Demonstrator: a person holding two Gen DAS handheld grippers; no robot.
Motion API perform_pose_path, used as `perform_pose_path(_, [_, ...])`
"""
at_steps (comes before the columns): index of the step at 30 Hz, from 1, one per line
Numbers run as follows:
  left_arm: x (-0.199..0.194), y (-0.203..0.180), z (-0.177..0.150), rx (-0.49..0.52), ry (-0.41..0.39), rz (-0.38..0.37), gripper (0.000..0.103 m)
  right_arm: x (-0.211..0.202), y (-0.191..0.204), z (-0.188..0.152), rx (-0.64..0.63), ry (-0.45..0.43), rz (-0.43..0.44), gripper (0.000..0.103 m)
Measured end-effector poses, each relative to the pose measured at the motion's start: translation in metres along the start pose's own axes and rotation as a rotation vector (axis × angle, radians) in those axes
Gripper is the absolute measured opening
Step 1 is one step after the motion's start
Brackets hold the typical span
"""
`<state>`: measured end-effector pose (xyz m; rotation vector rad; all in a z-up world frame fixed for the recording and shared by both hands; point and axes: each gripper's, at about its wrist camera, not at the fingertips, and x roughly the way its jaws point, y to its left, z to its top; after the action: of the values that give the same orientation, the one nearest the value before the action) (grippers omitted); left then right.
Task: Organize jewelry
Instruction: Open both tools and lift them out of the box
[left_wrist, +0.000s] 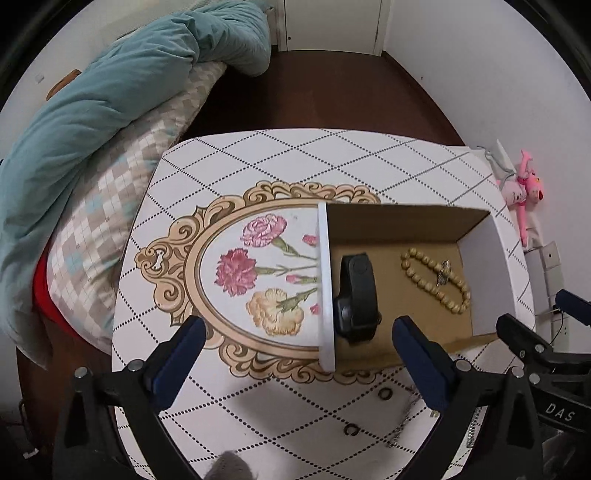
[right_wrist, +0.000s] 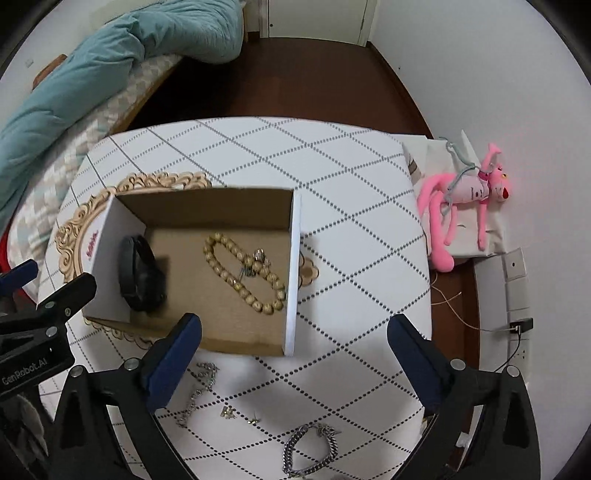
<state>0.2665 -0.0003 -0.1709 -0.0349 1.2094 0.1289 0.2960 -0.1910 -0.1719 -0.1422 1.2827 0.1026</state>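
Both tools stand with fingers wide apart and nothing between them. Ahead of the left tool (left_wrist: 299, 354) and the right tool (right_wrist: 295, 350) sits one open cardboard box (right_wrist: 207, 206) on the worktop (right_wrist: 332, 155). Inside it lie three pieces. One black band (right_wrist: 140, 275) stands on edge against the wall nearest the left tool, its long axis running away from the tools. One beaded bracelet (right_wrist: 242, 273) lies flat, a stretched loop slanting from far-left to near-right as the right tool sees it. One small ring (right_wrist: 258, 256) rests on its beads. On the worktop, close below the right tool, lie one thin silver chain (right_wrist: 195, 391), one heavy curb-link bracelet (right_wrist: 306, 450) and two tiny earrings (right_wrist: 240, 415). Below the left tool lie two small dark rings (left_wrist: 384, 394).
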Motion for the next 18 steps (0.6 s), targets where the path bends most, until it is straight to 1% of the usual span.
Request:
perform_pose_path(2, [0.0, 0.0, -0.003, -0.004, -0.005, 0.004, 0.103, 0.001, 0.001, -0.003, 0.001, -0.007, -0.011, 0.102])
perform_pose_path(9, [-0.01, 0.0, -0.01, -0.017, -0.029, 0.0, 0.103, -0.011, -0.002, -0.008, 0.021, -0.039, 0.003, 0.102])
perform_pose_path(12, [-0.021, 0.0, -0.013, -0.023, -0.048, -0.01, 0.103, -0.024, -0.004, -0.011, 0.026, -0.066, 0.006, 0.102])
perform_pose_path(18, [-0.055, 0.0, -0.024, -0.024, -0.117, -0.008, 0.103, -0.053, -0.004, -0.022, 0.043, -0.129, -0.002, 0.102])
